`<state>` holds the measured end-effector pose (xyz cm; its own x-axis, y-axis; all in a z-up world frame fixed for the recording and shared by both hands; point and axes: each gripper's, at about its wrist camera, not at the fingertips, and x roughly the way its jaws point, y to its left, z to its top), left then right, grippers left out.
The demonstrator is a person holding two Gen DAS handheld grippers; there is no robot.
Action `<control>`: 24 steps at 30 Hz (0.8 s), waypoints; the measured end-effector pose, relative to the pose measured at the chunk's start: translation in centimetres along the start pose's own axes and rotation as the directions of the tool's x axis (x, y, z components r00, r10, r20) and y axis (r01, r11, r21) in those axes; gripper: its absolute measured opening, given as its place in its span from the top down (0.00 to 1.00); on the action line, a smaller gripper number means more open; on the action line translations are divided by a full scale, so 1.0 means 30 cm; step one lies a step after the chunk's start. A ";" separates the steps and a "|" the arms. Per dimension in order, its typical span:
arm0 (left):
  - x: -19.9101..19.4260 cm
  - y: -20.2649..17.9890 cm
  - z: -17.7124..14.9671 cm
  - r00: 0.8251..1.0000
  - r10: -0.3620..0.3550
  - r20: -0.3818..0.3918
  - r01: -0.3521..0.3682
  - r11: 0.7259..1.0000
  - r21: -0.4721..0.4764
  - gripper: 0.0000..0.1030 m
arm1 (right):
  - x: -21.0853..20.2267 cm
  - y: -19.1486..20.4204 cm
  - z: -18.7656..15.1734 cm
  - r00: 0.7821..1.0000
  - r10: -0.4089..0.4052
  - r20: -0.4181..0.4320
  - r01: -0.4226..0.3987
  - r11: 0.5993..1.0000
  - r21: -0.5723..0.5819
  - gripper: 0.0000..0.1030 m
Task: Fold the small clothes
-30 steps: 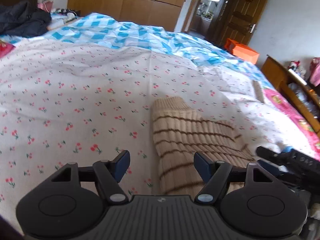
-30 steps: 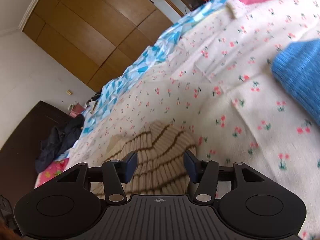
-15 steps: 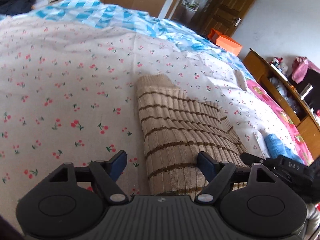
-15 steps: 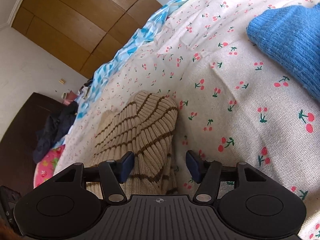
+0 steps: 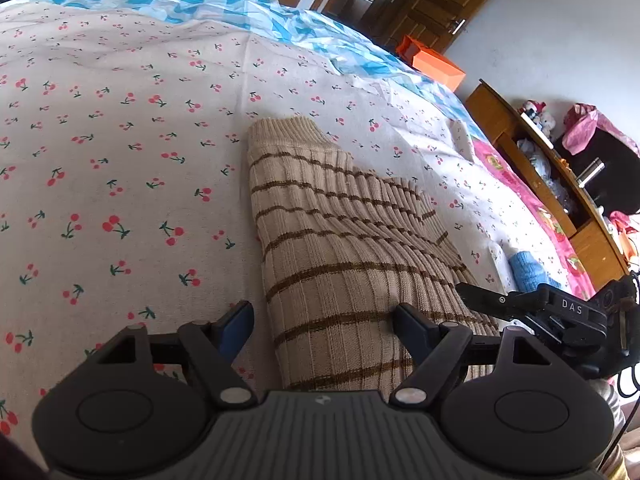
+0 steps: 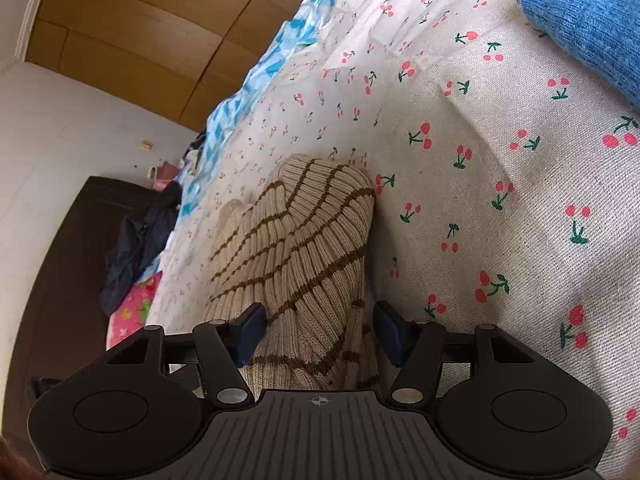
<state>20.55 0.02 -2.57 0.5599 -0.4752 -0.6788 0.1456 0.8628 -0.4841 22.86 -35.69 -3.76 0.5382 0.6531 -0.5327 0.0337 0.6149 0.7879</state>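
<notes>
In the left wrist view, the left gripper (image 5: pixel 324 322) has its fingers spread wide over the near end of a beige striped knit garment (image 5: pixel 340 240), which lies folded on the bed (image 5: pixel 120 140) with its cherry-print sheet. The left finger hangs over the sheet just beside the garment's edge, the right finger over the knit; neither pinches anything. The right gripper (image 5: pixel 560 316) shows at the garment's right edge, near a blue knit item (image 5: pixel 528 274). A wooden shelf (image 5: pixel 532 168) stands beyond the bed.

In the right wrist view, the right gripper (image 6: pixel 320 330) has its fingers spread either side of the garment's (image 6: pixel 304 232) bunched near end, not closed on it. The blue knit item (image 6: pixel 592 20) lies well apart at the upper right.
</notes>
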 end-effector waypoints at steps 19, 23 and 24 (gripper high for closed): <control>-0.079 0.045 -0.007 0.992 -0.121 0.020 0.122 0.990 -0.066 0.42 | 0.048 0.127 -0.062 0.990 0.140 -0.030 -0.140 0.990 0.013 0.68; -0.178 0.123 -0.042 0.993 -0.104 0.057 0.110 0.987 -0.115 0.42 | 0.075 0.192 -0.114 0.982 0.180 -0.064 -0.180 0.984 0.005 0.70; -0.181 0.139 -0.052 0.995 -0.081 0.054 0.086 0.990 -0.108 0.42 | 0.085 0.200 -0.129 0.985 0.161 -0.066 -0.162 0.987 -0.010 0.70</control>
<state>16.85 5.94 -1.76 0.5891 -0.5335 -0.6068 0.1042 0.7949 -0.5977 21.18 -28.63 -1.60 0.4797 0.7714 -0.4180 -0.0627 0.5054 0.8606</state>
